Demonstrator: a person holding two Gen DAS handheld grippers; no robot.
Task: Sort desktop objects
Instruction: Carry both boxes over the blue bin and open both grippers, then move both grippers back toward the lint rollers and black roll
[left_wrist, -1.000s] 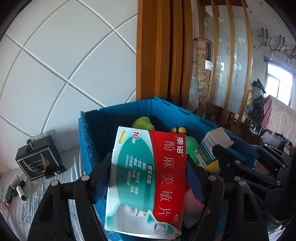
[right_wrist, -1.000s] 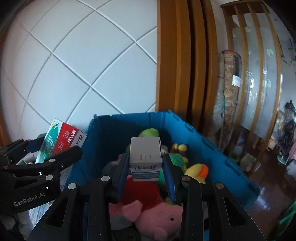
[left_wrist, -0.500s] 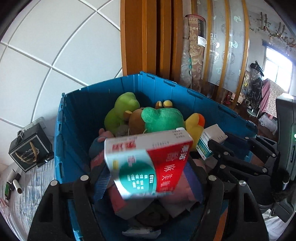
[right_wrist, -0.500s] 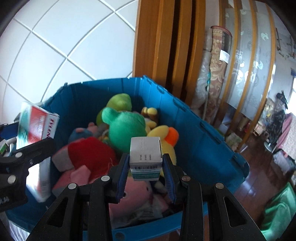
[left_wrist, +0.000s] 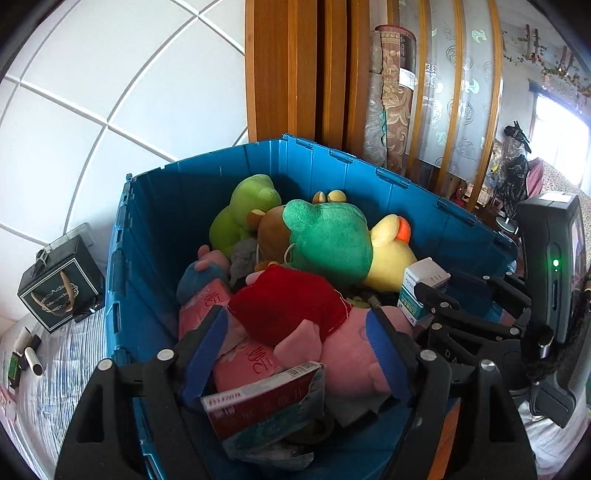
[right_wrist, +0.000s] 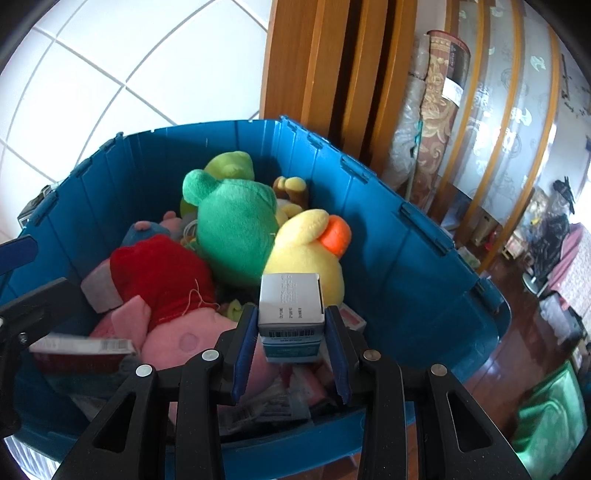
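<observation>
A blue plastic bin (left_wrist: 155, 229) holds several plush toys and is seen in both views (right_wrist: 424, 251). My left gripper (left_wrist: 295, 347) is open over the bin's near side. The red and teal medicine box (left_wrist: 266, 406) lies in the bin just below its fingers, free of them; it also shows at the left of the right wrist view (right_wrist: 85, 354). My right gripper (right_wrist: 291, 343) is shut on a small white and teal box (right_wrist: 290, 310) above the bin's near right part. That box also shows in the left wrist view (left_wrist: 421, 288).
A black gift bag (left_wrist: 59, 284) stands left of the bin on a striped cloth (left_wrist: 55, 384), with small tubes (left_wrist: 31, 360) near it. A white tiled wall (left_wrist: 92, 92) and wooden door frame (left_wrist: 291, 70) are behind. A green bin (right_wrist: 550, 417) sits on the floor at right.
My left gripper opened and the red and teal medicine box dropped into the bin. Both grippers moved forward and tilted down over the bin; the right one still holds its box.
</observation>
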